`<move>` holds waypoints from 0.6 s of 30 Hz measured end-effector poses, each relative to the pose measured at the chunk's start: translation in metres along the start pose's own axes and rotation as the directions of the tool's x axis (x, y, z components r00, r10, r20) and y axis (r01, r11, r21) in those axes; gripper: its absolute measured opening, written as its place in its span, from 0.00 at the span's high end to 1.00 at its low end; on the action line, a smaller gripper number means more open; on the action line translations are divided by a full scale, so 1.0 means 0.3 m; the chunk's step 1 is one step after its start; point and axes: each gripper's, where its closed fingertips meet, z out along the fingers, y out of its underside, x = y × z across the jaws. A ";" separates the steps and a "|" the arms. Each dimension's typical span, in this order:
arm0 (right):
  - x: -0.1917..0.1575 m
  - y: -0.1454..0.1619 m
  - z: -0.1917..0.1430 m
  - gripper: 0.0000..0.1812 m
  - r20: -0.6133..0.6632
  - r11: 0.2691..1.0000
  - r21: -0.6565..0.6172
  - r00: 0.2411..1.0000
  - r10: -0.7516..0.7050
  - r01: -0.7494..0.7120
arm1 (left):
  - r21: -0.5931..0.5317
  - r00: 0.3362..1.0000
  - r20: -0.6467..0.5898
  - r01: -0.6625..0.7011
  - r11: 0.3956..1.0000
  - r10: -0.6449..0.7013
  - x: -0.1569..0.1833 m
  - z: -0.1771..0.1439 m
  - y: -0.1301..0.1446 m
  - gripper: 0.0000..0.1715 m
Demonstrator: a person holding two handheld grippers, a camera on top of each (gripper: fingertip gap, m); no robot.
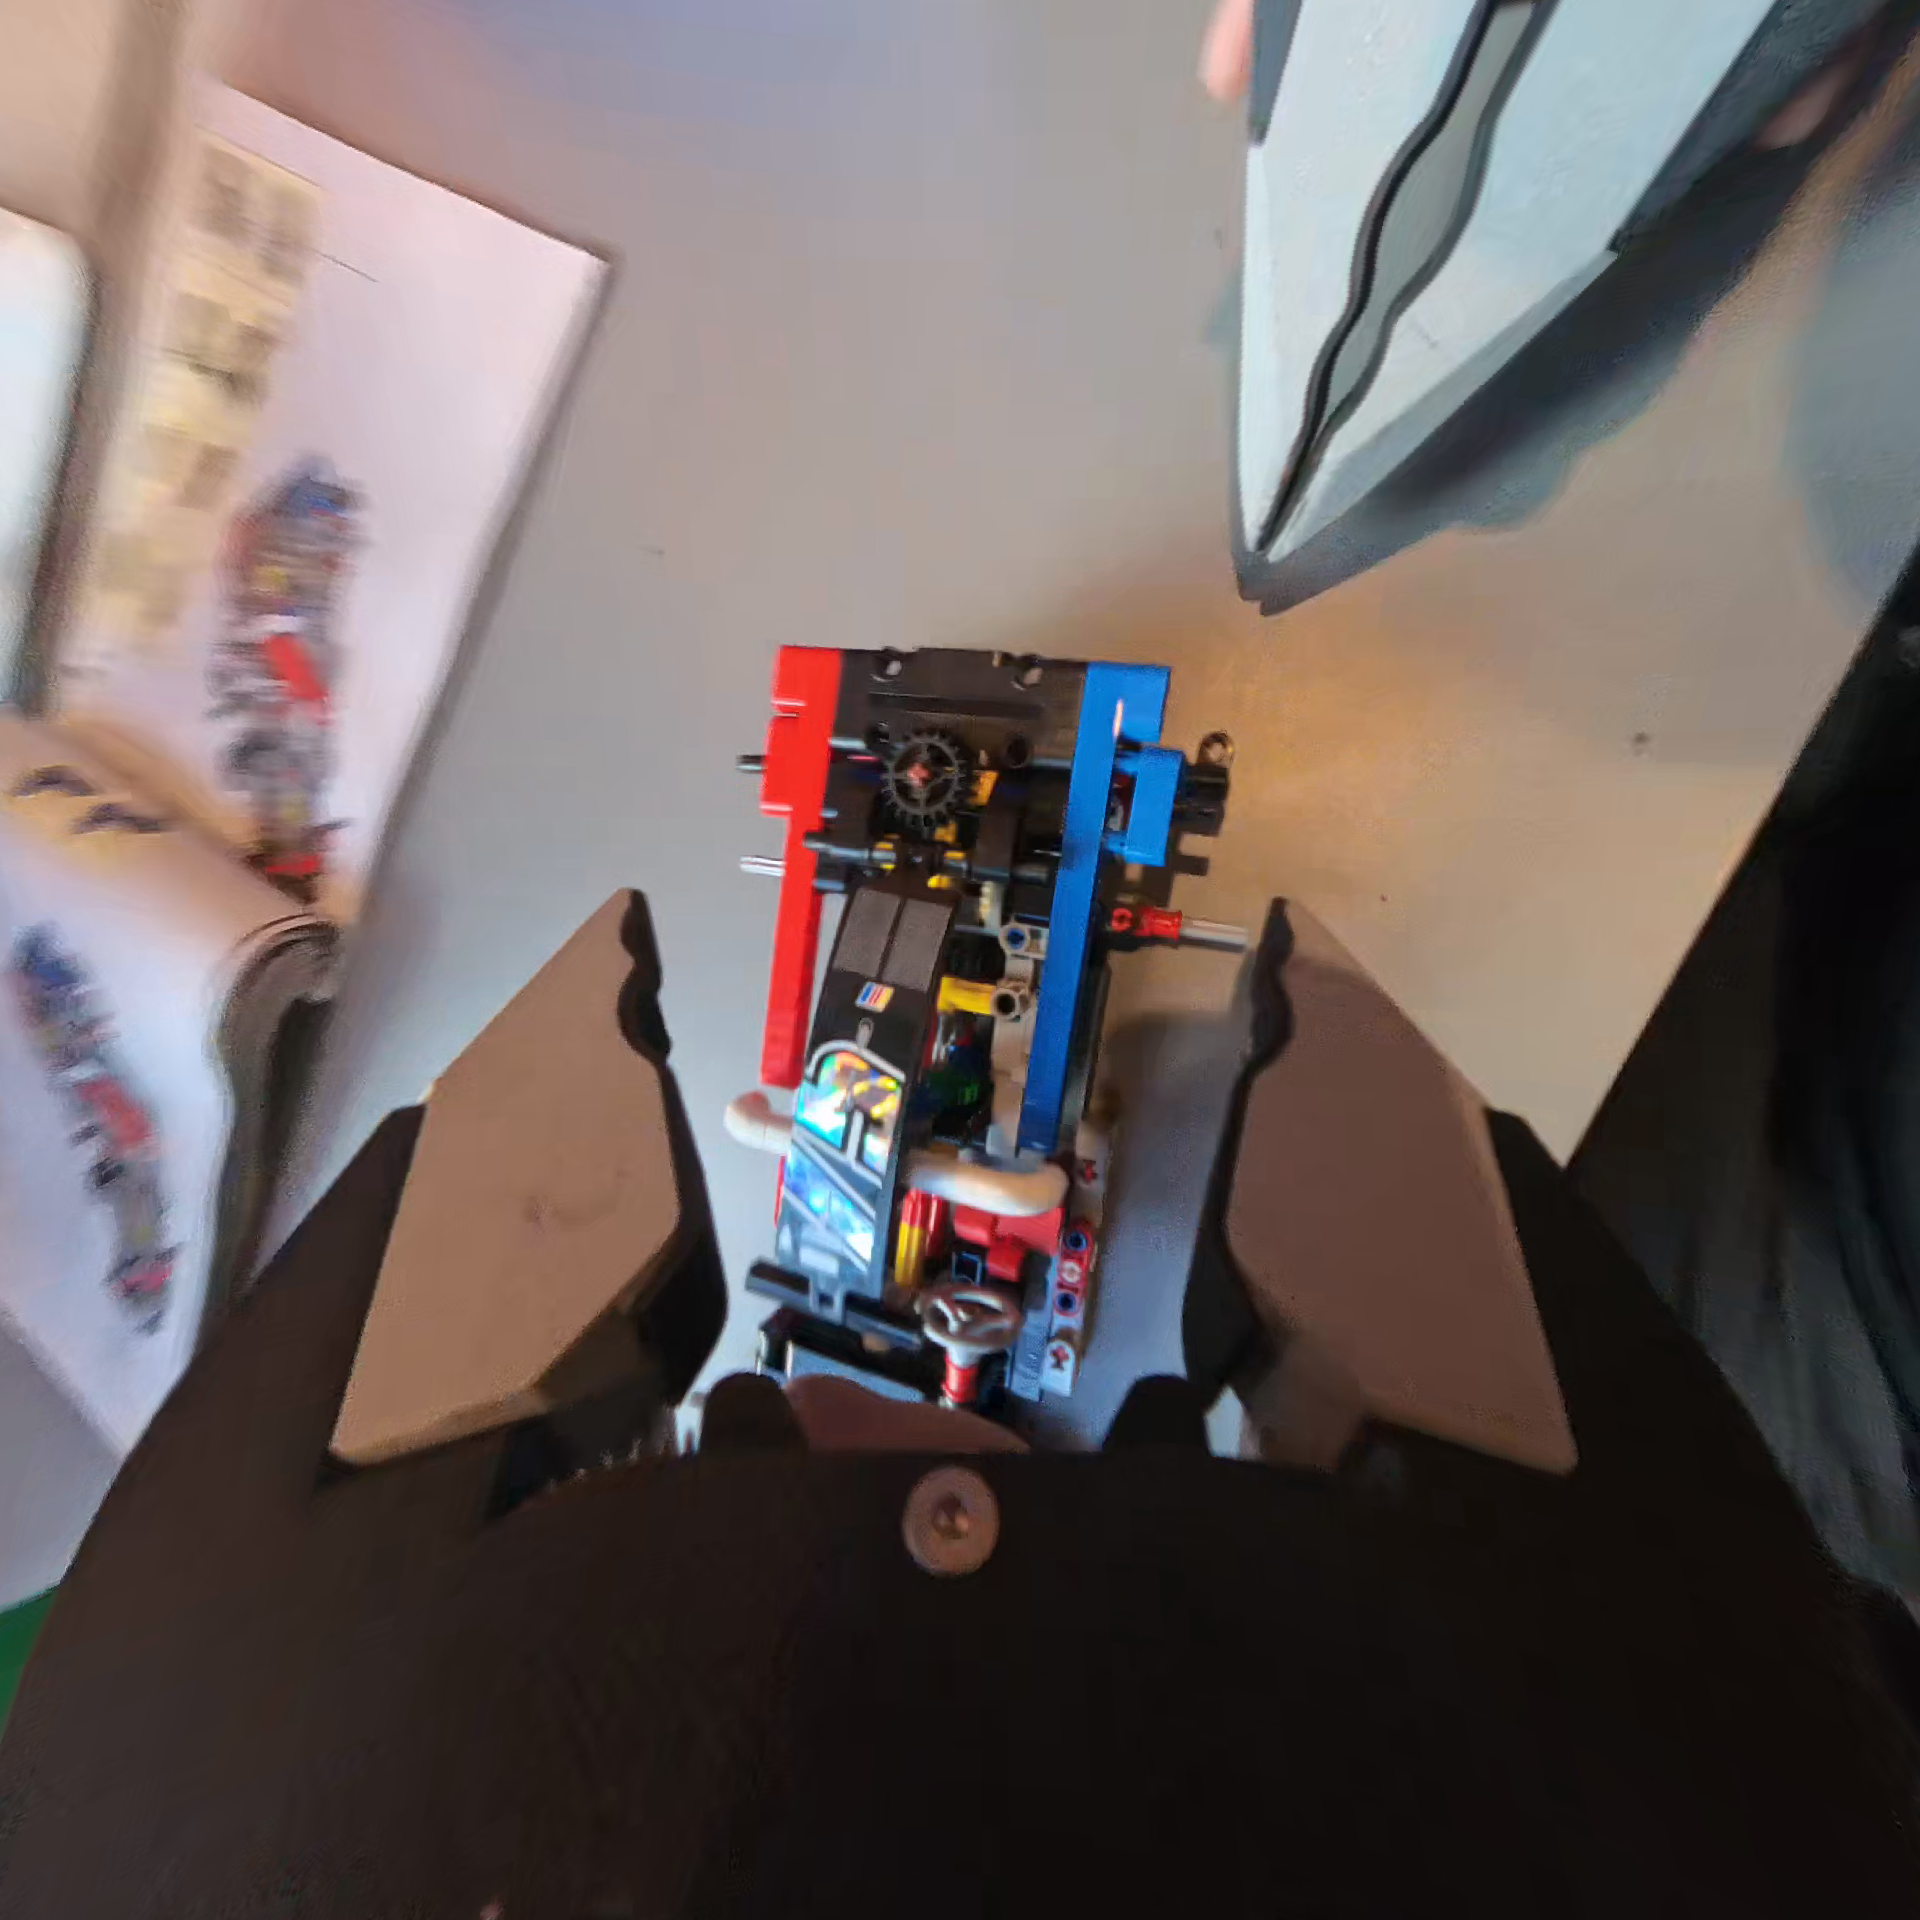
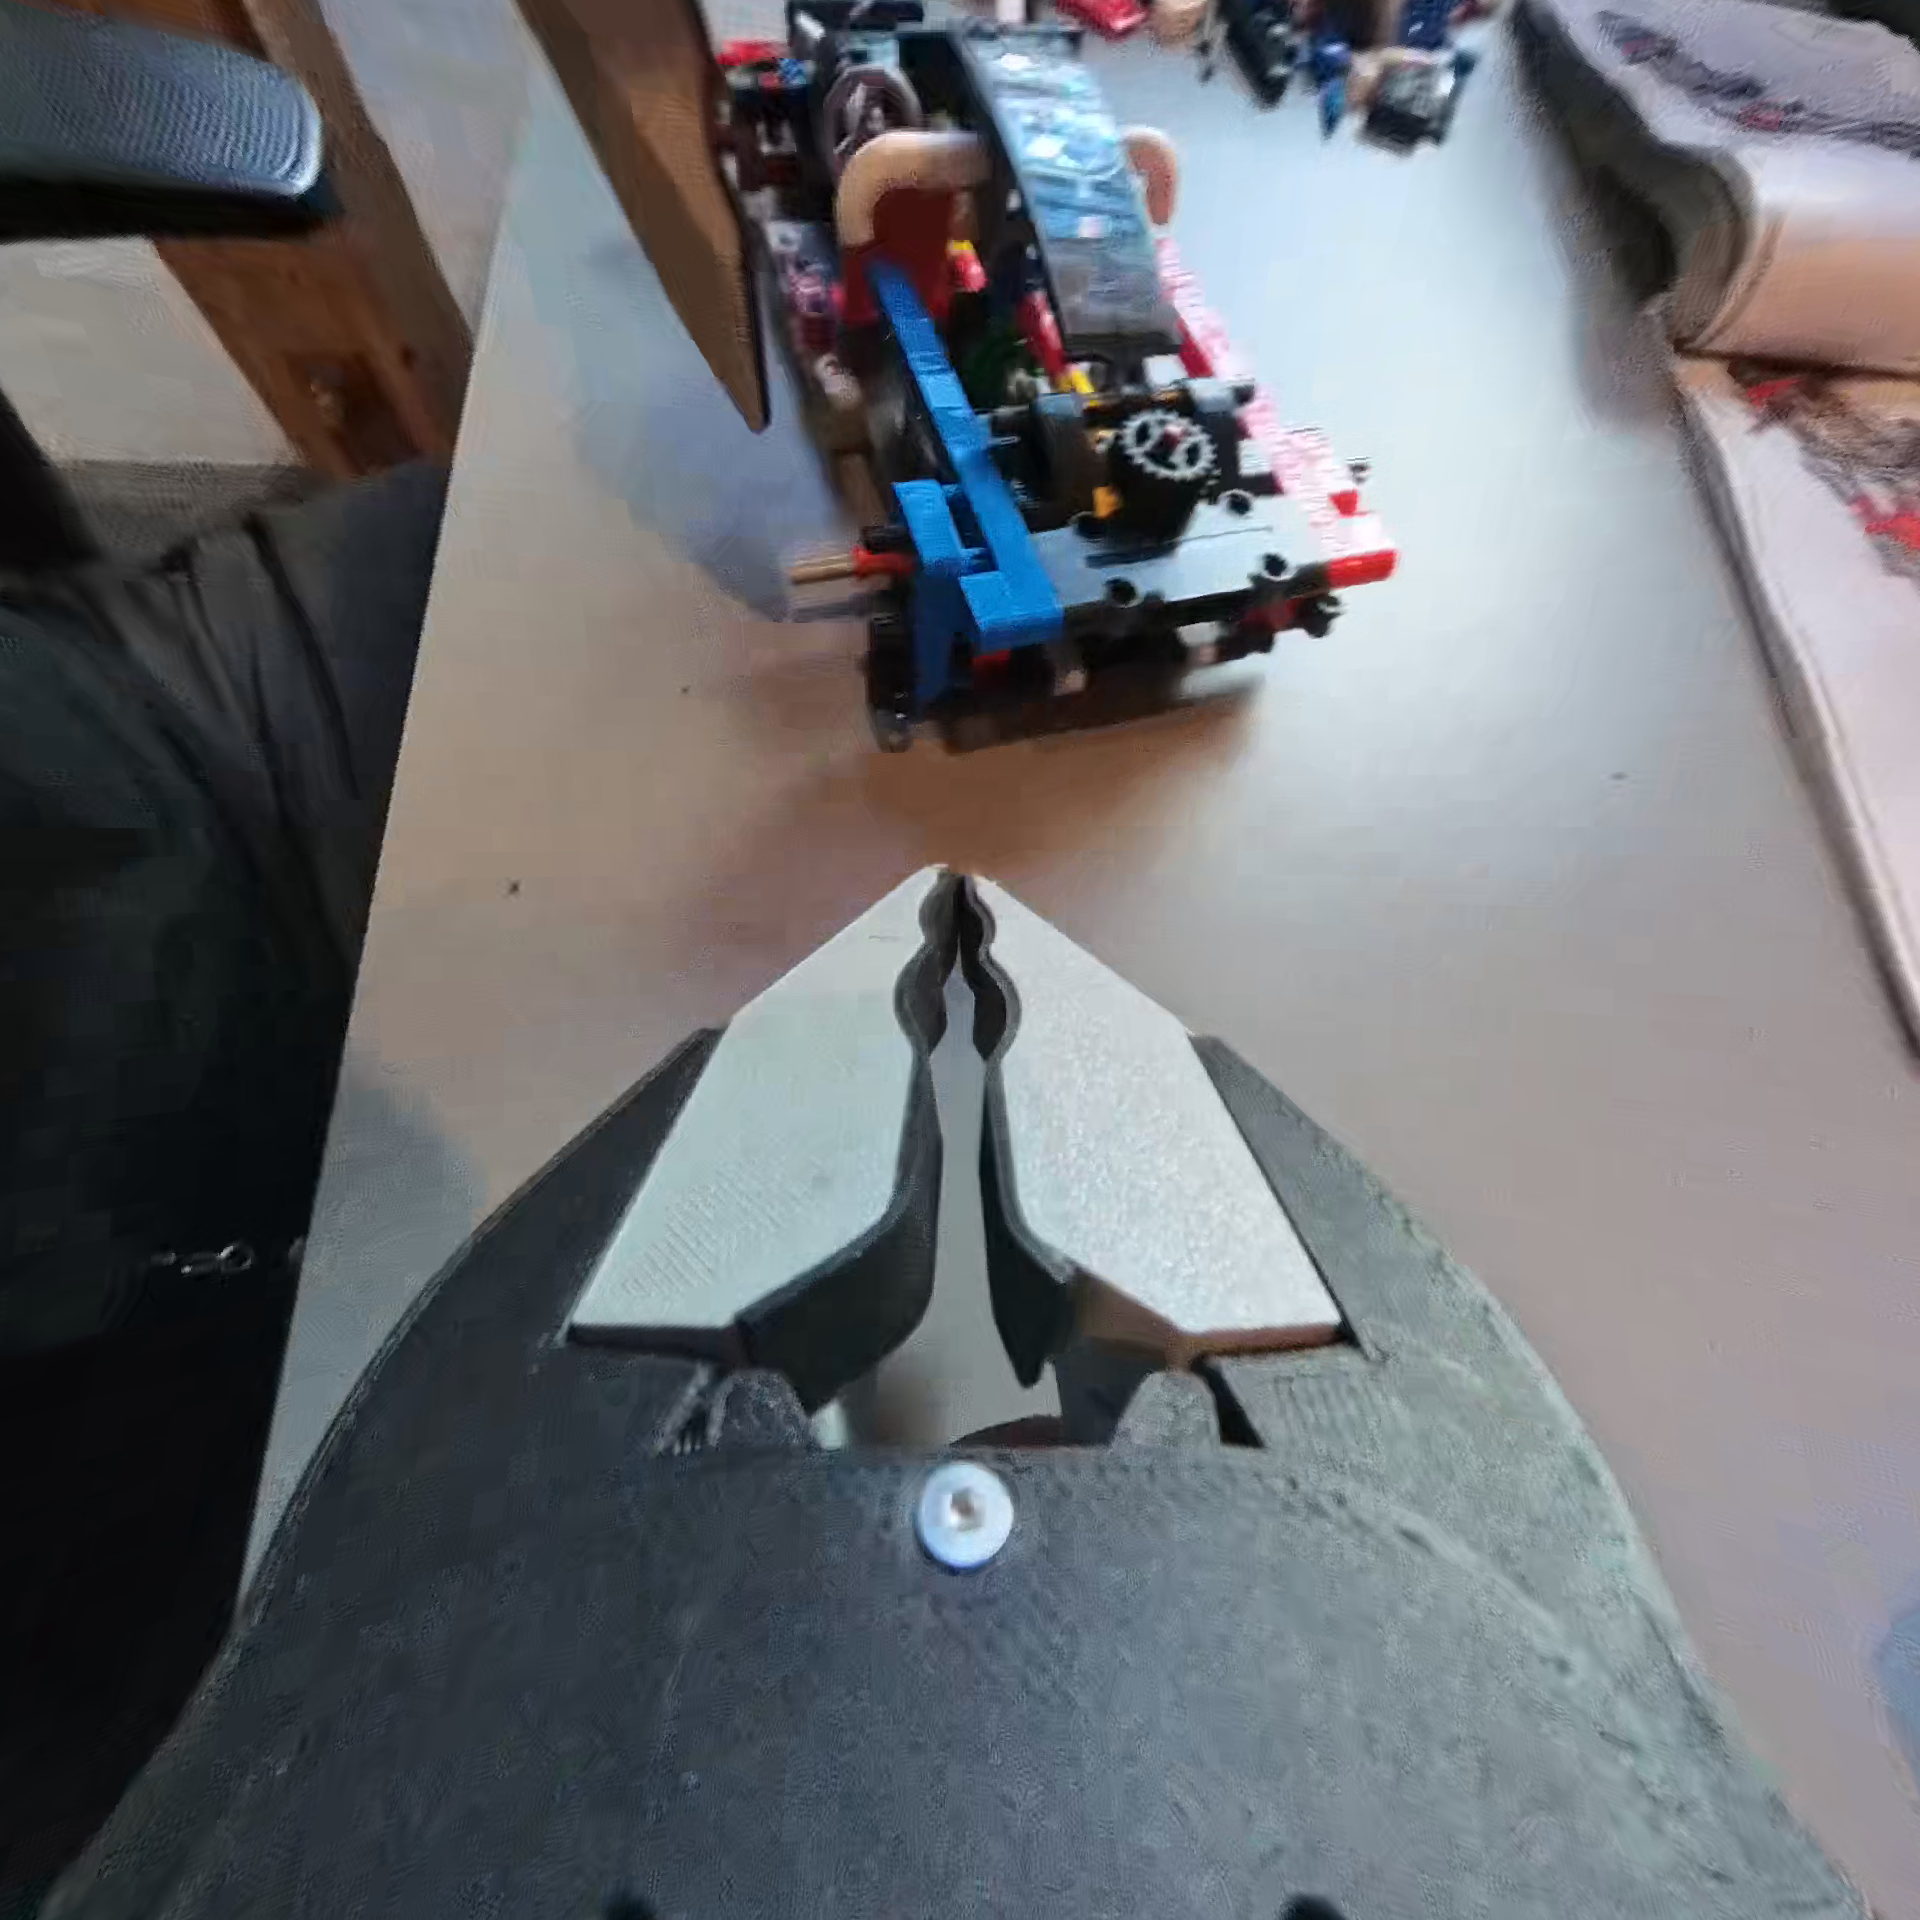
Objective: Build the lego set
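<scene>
A half-built lego car chassis (image 1: 956,987) stands on the pale table, with a red beam on its left side, a blue beam on its right, a black gear and a steering wheel. My left gripper (image 1: 954,925) is open, its fingers on either side of the car and apart from it. My right gripper (image 2: 956,883) is shut and empty, held over bare table short of the car's end (image 2: 1081,499). It also shows in the left wrist view (image 1: 1351,416) at the upper right. One left finger (image 2: 665,187) shows beside the car in the right wrist view.
An open instruction booklet (image 1: 291,520) lies left of the car; it also shows in the right wrist view (image 2: 1787,312) at the right. Loose lego parts (image 2: 1351,62) lie at the far end. A person's dark clothing (image 2: 156,831) and a chair armrest (image 2: 145,125) are at the table's edge.
</scene>
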 end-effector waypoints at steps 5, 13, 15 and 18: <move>-0.036 -0.039 0.025 0.54 0.059 0.998 0.054 0.998 0.007 -0.010 | -0.225 0.989 -0.130 -0.097 0.970 0.069 -0.017 0.127 0.100 0.38; 0.041 -0.045 0.056 0.46 0.044 0.992 0.030 0.992 0.117 -0.119 | -0.146 0.987 -0.139 -0.097 0.984 0.077 0.001 0.157 0.089 0.51; 0.029 -0.059 0.073 0.53 0.059 0.998 0.033 0.996 0.060 -0.062 | -0.103 0.987 -0.136 -0.095 0.990 0.081 0.001 0.148 0.084 0.52; -0.002 -0.082 0.097 0.67 0.048 0.996 0.048 0.996 -0.074 0.071 | -0.052 0.986 -0.135 -0.106 0.993 0.098 0.009 0.129 0.079 0.53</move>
